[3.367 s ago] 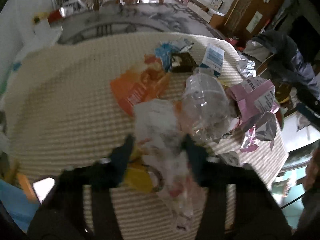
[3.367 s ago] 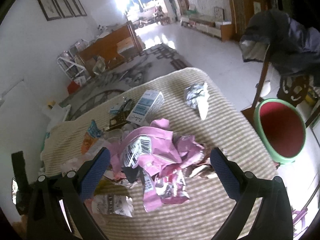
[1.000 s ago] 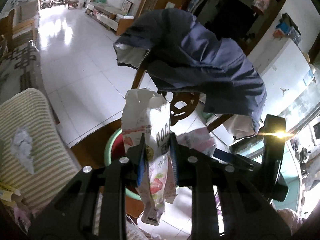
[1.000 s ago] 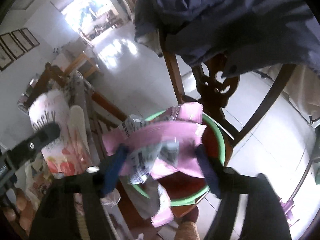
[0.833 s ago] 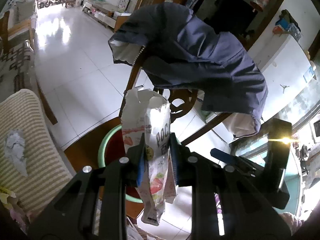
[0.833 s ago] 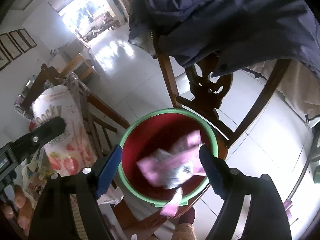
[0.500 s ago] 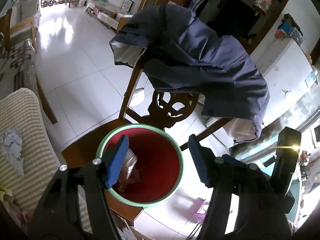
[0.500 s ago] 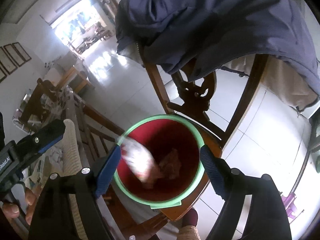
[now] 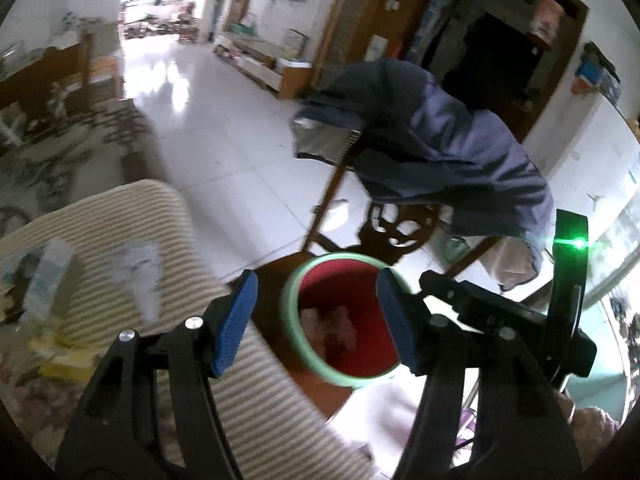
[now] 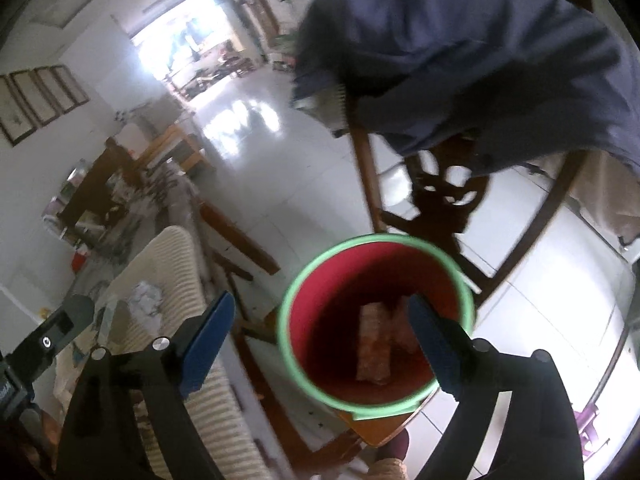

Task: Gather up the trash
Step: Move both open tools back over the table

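Trash left on the striped desk lies left of both empty, wide-open claws, nearer the left claw than the right claw over the bin.

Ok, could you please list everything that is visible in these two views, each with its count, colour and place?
bucket: one, red inside with green rim, on the chair seat
wrappers: at least two, pinkish, blurred, at the bucket's bottom
chair: one, dark brown wood, behind the bucket
jacket: one, dark blue, draped over the chair's back
tablecloth: one, cream with stripes, left of the bucket
trash on the cloth: several pieces, whitish and yellow, blurred
floor: white glossy tiles
picture frames: four, dark, on the left wall
left gripper: one, black with blue pads, open, empty
right gripper: one, black with blue pads, open, empty
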`<move>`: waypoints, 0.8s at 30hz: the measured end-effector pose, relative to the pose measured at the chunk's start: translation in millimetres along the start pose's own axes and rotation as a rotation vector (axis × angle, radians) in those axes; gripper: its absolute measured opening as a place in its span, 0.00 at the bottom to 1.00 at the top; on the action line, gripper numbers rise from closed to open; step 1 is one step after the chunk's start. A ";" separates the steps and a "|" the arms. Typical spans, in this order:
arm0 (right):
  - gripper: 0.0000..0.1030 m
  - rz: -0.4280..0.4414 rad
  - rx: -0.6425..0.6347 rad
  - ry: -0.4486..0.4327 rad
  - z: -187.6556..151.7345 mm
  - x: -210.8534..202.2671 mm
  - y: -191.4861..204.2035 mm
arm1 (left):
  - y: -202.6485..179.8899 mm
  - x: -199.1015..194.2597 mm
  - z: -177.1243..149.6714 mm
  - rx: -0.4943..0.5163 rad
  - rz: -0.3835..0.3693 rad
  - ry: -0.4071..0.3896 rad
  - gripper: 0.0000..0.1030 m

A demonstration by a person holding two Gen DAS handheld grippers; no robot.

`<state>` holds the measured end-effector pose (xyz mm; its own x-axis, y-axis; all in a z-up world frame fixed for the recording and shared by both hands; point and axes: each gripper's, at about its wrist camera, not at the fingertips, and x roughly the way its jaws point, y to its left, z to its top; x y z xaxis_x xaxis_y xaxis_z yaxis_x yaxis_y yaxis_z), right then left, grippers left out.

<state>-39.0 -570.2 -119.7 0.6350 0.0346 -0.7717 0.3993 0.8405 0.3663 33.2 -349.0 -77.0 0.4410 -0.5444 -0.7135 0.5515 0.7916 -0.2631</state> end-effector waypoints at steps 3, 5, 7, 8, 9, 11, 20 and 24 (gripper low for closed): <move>0.83 0.029 -0.045 0.012 -5.7 7.1 34.7 | 32.6 -22.5 -8.8 -0.040 0.051 -0.017 0.57; 0.83 0.049 -0.078 0.020 -12.6 10.9 62.1 | 52.6 -35.8 -15.2 -0.063 0.080 -0.024 0.57; 0.83 0.065 -0.098 0.025 -19.5 13.4 82.1 | 79.9 -53.6 -24.6 -0.091 0.113 -0.028 0.57; 0.83 0.071 -0.108 0.028 -24.0 14.7 92.2 | 87.2 -58.5 -27.9 -0.097 0.122 -0.029 0.57; 0.83 0.078 -0.121 0.033 -29.6 16.2 105.3 | 99.8 -66.8 -32.6 -0.106 0.138 -0.030 0.57; 0.83 0.086 -0.141 0.046 -40.5 18.2 126.3 | 128.2 -83.8 -41.5 -0.117 0.180 -0.029 0.57; 0.83 0.112 -0.192 0.064 -87.6 14.7 200.6 | 246.1 -106.3 -56.7 -0.083 0.357 0.142 0.57; 0.83 0.101 -0.162 0.063 -106.2 11.0 210.1 | 279.8 -86.8 -64.3 -0.072 0.341 0.255 0.57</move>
<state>-18.3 -335.8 -106.4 0.6218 0.1531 -0.7681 0.2202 0.9070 0.3591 103.7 -62.4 -130.4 0.3956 -0.1689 -0.9028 0.3494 0.9367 -0.0222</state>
